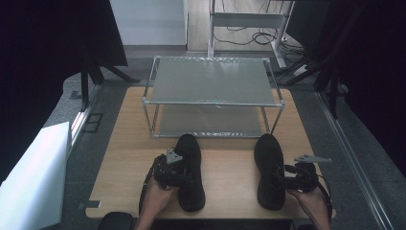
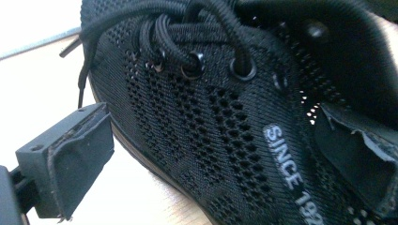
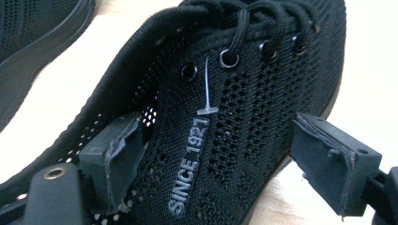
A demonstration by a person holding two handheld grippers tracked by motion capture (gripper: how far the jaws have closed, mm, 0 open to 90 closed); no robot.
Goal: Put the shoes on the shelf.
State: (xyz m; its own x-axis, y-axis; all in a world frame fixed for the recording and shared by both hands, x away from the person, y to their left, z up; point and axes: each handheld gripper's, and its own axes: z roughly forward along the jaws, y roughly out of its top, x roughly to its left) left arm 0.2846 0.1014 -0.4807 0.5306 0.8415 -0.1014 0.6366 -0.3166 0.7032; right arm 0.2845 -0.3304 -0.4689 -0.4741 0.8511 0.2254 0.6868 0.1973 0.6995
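Black mesh shoes lie side by side on the wooden counter [image 1: 230,167], the left shoe [image 1: 190,158] at seven o'clock and the right shoe [image 1: 268,163] at five, before a metal rack [image 1: 213,103]. My left gripper [image 1: 184,177] straddles its shoe's side wall, fingers [image 2: 70,164] apart. My right gripper [image 1: 282,181] straddles the other's wall, fingers [image 3: 335,161] apart, not pressing.

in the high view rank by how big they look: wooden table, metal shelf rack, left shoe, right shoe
1. wooden table
2. metal shelf rack
3. left shoe and right shoe: these look about the same size, so no ranking between them.
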